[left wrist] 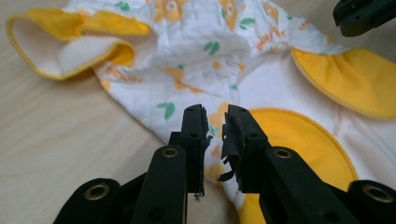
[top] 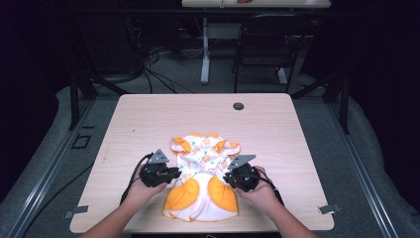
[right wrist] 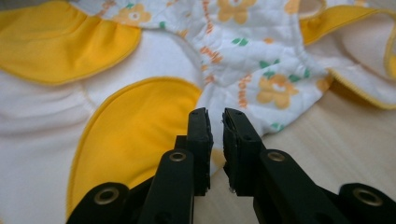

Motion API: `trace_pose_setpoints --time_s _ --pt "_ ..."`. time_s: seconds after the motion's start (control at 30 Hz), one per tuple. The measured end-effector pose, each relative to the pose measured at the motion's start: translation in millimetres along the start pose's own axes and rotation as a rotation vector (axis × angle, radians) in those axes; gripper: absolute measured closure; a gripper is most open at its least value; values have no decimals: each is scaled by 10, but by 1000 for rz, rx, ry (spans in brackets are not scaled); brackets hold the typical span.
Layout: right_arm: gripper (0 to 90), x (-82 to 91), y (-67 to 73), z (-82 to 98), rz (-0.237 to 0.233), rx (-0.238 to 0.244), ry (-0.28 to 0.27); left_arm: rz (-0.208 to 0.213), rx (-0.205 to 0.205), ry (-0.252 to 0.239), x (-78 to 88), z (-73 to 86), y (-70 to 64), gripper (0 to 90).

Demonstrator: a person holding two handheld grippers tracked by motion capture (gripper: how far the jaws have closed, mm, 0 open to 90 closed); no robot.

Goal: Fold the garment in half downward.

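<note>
Two grippers flank a small garment point(top: 203, 173) on a light wood table point(top: 148, 124); high view: left gripper point(top: 174, 174) at its left edge, right gripper point(top: 228, 177) at its right edge, each in a hand; grommet point(top: 238, 106) far side; dark room, chair point(top: 270, 42), second table point(top: 205, 44), floor cables behind. Left gripper view: jaws nearly closed, narrow gap, white floral cloth point(left wrist: 196, 70) just past the tips, yellow panel point(left wrist: 299, 140) right of them; grasp cannot tell. Right gripper view: jaws equally narrow, cloth edge point(right wrist: 261, 88) ahead, bare wood point(right wrist: 336, 144) right; grasp cannot tell.
</note>
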State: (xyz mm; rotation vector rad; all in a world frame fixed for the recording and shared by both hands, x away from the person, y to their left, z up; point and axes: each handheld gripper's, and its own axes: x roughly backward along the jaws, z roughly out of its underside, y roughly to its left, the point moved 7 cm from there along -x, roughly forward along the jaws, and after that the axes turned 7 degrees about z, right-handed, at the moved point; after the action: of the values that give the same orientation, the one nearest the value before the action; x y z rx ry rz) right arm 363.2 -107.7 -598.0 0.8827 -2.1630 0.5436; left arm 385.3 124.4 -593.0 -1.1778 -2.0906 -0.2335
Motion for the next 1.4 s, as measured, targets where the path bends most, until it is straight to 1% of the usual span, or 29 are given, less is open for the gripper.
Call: trace_pose_setpoints --time_s 0.07,0.1,0.13,0.17,0.2,0.23,0.27,0.3,0.33,0.37,0.4,0.43,0.47,0.5,0.53,0.57,0.73,0.77,0.83,0.9,0.97,1.03,1.07,1.1,1.2,1.23,1.27,1.3,1.4 --pt "806 -39 -85 -79 6 -16 -10 -21 -28 6 -23 -92 70 769" --pt "806 -86 -171 -165 1 -44 -23 -15 -39 6 -58 -189 123 769" --pt "806 -106 -213 -208 6 -47 -25 -15 -39 6 -58 -189 123 768" --pt "804 -123 -249 -252 10 -50 -26 -18 -32 4 -93 -285 186 769" --pt "804 -123 -249 -252 10 -50 -26 -18 -32 4 -93 -285 186 768" --pt "782 -159 -322 -339 32 -35 -28 -18 -31 0 -108 -334 223 769" --pt "782 -159 -322 -339 32 -35 -28 -21 -24 -5 -128 -381 259 769" --pt "778 -192 -392 -426 44 -26 -31 -25 -17 -4 -145 -423 302 769" --pt "778 -192 -392 -426 44 -26 -31 -33 -12 -4 -166 -463 347 769" --pt "782 -231 -463 -509 45 -39 -31 -43 -8 -8 -208 -536 421 770" --pt "782 -231 -463 -509 45 -39 -31 -43 -8 -8 -208 -536 421 770" --pt "781 -275 -533 -587 47 -63 -41 -44 -9 -7 -227 -566 455 770" --pt "781 -275 -533 -587 47 -63 -41 -43 -10 -7 -245 -593 482 770" --pt "776 -316 -604 -646 61 -69 -41 -54 2 -7 -287 -630 538 770" --pt "776 -316 -604 -646 61 -69 -41 -54 2 -7 -287 -630 538 773" --pt "778 -362 -661 -695 59 -84 -44 -60 1 -3 -321 -666 582 773" --pt "780 -450 -762 -758 81 -82 -23 -56 19 -18 -391 -737 657 775" --pt "783 -504 -808 -791 96 -86 -24 -69 22 -11 -422 -765 707 776" --pt "785 -554 -850 -817 99 -100 -16 -70 26 -11 -438 -778 731 776" --pt "778 -604 -890 -848 114 -92 -14 -82 21 -3 -502 -793 793 775" --pt "773 -630 -901 -863 116 -94 -12 -86 25 -6 -529 -792 804 772" --pt "765 -730 -914 -871 115 -126 -16 -96 28 22 -621 -750 835 772" --pt "765 -730 -914 -871 115 -126 -16 -96 28 22 -621 -750 835 770" --pt "762 -810 -916 -826 131 -116 23 -96 32 44 -675 -711 849 769" --pt "765 -872 -914 -775 131 -112 51 -88 31 55 -710 -674 845 768" --pt "766 -905 -897 -732 120 -119 60 -84 33 57 -721 -654 840 768" --pt "766 -904 -896 -707 118 -103 71 -82 32 58 -727 -630 835 768" --pt "767 -906 -891 -684 114 -99 73 -71 37 65 -732 -572 830 768" --pt "767 -901 -878 -657 106 -94 74 -66 34 81 -731 -512 832 770"
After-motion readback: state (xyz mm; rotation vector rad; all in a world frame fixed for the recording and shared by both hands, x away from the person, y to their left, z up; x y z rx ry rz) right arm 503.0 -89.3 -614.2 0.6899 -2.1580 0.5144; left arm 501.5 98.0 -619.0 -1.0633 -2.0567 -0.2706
